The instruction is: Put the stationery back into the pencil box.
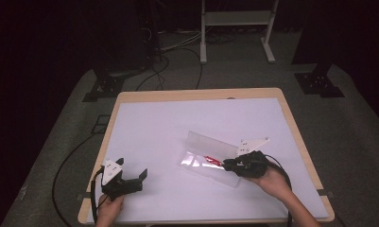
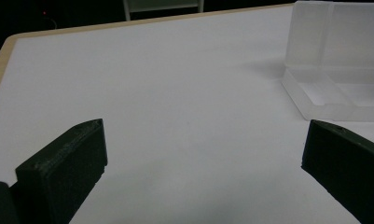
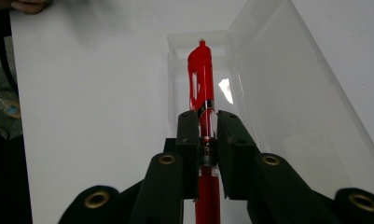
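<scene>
A dim room with dark drapes surrounds a wooden-edged table covered by a white mat, standing on grey carpet where black cables trail toward a white metal frame at the back. On the mat, right of centre, lies a clear, frosted plastic pencil case with its hinged lid swung open and standing up along the far side of its shallow tray. The right gripper, held in the person's right hand at the near right end of the case, has its two black jaws closed tight on the barrel of a red retractable pen with a clear middle section; the pen points away along the jaws, with its clip end over the open tray. The left gripper, in the left hand near the front left corner of the table, sits well apart from the case, its jaws spread wide with only bare mat between them; in the left gripper view the case stands off to the upper right, beyond the jaws
</scene>
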`<state>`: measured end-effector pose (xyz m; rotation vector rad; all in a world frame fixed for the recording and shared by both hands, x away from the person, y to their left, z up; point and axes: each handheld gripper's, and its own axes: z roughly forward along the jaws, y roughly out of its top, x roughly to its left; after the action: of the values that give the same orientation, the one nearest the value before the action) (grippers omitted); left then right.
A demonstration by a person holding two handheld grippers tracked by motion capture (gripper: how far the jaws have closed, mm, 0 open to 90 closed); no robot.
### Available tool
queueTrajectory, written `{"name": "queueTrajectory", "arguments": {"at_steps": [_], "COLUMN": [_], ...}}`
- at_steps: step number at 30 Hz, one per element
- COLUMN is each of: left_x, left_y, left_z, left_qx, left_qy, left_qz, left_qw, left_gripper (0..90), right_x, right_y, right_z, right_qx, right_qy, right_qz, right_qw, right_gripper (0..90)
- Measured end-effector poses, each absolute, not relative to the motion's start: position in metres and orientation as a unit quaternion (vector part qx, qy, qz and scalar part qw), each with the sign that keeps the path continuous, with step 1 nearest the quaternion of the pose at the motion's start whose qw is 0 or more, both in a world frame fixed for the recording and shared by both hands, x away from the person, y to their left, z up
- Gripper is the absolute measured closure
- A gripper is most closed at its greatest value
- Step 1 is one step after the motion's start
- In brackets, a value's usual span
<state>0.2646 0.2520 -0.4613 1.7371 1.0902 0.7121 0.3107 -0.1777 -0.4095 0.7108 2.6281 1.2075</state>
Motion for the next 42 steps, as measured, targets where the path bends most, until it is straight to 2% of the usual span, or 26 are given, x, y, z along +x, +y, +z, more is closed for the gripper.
{"name": "queueTrajectory", "arguments": {"at_steps": [42], "left_x": [0.264], "left_y": [0.252], "left_z": [-0.461], "left_qx": [0.708], "left_qy": [0.444], "left_qz": [0.290], "left_qw": [0.467], "left_gripper": [0.0], "right_x": [0.339], "right_y": [-0.153], "right_z": [-0.439], "right_qx": [0.239], "right_qy": [0.894], "right_qz": [0.376], "right_qw": [0.058], "right_gripper": [78.8]}}
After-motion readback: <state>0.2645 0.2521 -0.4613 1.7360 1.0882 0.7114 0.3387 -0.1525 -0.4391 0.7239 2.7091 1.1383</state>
